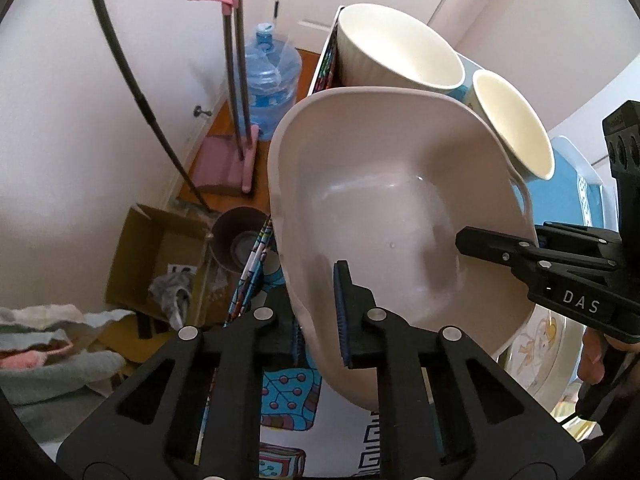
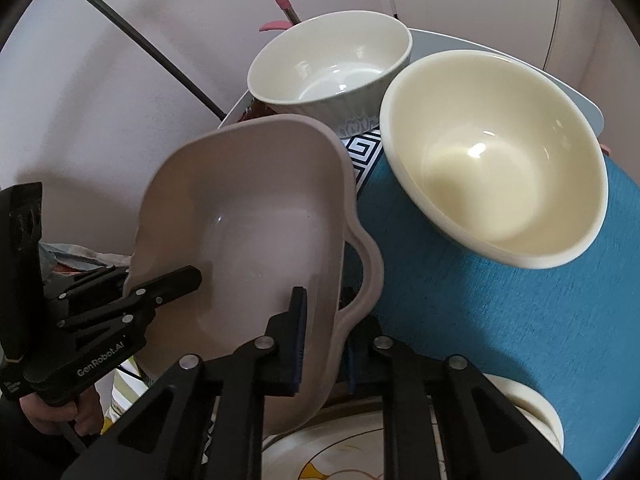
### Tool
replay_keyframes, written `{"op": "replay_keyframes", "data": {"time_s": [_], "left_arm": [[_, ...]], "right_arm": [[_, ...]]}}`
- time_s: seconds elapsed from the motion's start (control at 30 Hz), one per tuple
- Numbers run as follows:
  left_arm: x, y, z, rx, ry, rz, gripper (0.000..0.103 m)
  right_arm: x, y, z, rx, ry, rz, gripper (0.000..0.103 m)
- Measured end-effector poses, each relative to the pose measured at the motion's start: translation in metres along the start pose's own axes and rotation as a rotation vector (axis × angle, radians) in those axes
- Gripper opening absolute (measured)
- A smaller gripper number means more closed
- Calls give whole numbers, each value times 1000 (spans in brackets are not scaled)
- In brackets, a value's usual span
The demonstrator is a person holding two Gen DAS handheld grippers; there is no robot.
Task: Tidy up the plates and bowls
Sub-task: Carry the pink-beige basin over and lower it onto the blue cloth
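A beige rectangular dish with handles is held in the air, tilted, by both grippers; it fills the right wrist view's left half. My left gripper is shut on its near-left rim. My right gripper is shut on its rim beside the handle and shows in the left wrist view. The left gripper shows in the right wrist view. A ribbed white bowl and a cream bowl stand on the table behind. A cartoon plate lies below the dish.
The table has a blue mat and a patterned cloth. On the floor at left are a water jug, a pink dustpan and broom, a cardboard box and a bin.
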State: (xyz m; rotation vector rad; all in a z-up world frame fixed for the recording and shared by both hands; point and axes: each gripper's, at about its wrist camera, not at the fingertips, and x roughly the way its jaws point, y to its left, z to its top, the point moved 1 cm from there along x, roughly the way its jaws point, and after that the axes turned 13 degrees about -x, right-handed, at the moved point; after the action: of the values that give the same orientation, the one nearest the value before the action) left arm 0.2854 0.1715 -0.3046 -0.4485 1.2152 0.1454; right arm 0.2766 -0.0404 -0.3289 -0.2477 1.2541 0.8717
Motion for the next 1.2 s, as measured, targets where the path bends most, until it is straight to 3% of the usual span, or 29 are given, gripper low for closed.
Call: {"op": "replay_keyframes", "data": {"time_s": [0.23,0.4,0.6,0.93,1.2], "left_arm": [[-17,-10,-2,55,-41,13,12],[-41,-23,0,91,-85,5,12],[-70,-66,-9,163,-133,-22,12],[-78,-185,-74,295,-133,-69,12],[-49,-296,-142,380,-87,-152,12]], "right_arm": [[-12,6,-2,4,-41,-17,15],[-43,4,-15,8,-93,-29,15],[-96,-4,-42,36,-179,-64,15],[-181,-62,-142,142,-250,-138,15],[-244,-131,-239,242,-244,-233,15]]}}
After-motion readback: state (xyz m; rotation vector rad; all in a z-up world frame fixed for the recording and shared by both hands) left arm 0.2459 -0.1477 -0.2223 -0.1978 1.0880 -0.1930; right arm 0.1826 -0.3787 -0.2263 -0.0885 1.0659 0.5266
